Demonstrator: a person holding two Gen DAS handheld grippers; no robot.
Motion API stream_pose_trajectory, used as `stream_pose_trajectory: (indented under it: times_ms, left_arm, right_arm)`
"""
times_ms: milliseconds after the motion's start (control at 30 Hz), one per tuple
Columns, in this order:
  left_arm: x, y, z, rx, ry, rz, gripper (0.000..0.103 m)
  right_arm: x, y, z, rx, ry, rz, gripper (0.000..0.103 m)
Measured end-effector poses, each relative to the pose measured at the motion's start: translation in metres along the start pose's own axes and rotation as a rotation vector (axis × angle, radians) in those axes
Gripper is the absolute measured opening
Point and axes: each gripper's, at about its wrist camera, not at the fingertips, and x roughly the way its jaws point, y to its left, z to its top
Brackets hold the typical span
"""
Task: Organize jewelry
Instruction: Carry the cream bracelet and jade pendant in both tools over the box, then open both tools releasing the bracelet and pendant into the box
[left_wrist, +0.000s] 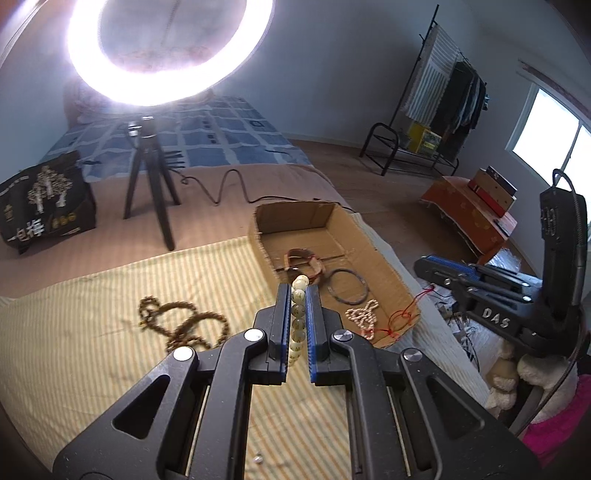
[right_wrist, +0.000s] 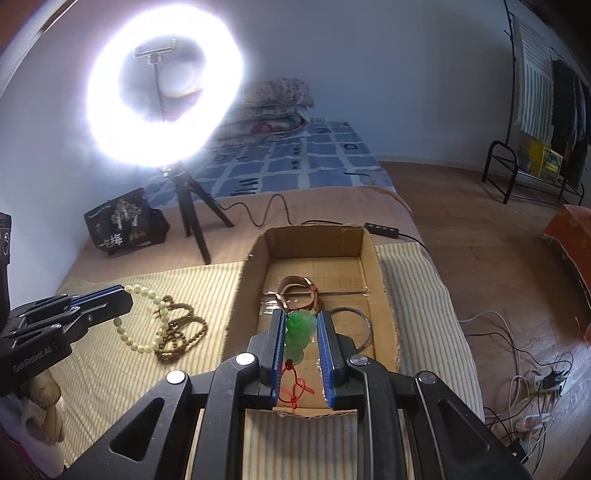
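Note:
My left gripper (left_wrist: 298, 291) is shut on a cream bead bracelet (left_wrist: 298, 314), held above the striped cloth; the right wrist view shows it dangling (right_wrist: 147, 317) from that gripper (right_wrist: 123, 291). My right gripper (right_wrist: 301, 317) is shut on a green pendant (right_wrist: 300, 328) with a red cord (right_wrist: 295, 387), over the near end of the cardboard box (right_wrist: 380, 280). In the box lie a brown leather bracelet (right_wrist: 299, 291), a dark bangle (right_wrist: 354, 328) and a pale bead string (left_wrist: 364, 317). A brown bead necklace (left_wrist: 184, 325) lies on the cloth.
A ring light on a tripod (left_wrist: 151, 177) stands behind the cloth, its cable trailing right. A black bag (left_wrist: 44, 203) sits at the back left. A blue quilt (right_wrist: 295, 162) covers the far bed. The bed edge drops to a wooden floor (right_wrist: 480, 277) with cables at the right.

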Motion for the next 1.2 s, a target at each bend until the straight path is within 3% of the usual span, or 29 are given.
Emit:
stream_pose_trajectory:
  times_ms: [600, 1100, 1200]
  left_arm:
    - [0.069, -0.028, 0.008, 0.001, 0.069, -0.038, 0.005]
    - [0.091, -0.034, -0.004, 0.025, 0.128, 0.007, 0.005]
    - [0.089, -0.034, -0.004, 0.032, 0.13, 0.014, 0.005]
  right_arm:
    - [0.038, -0.036, -0.009, 0.057, 0.073, -0.038, 0.016]
    - [0.045, -0.044, -0.015, 0.079, 0.103, -0.027, 0.017]
    - [0.045, -0.043, -0.016, 0.077, 0.1, -0.028, 0.025]
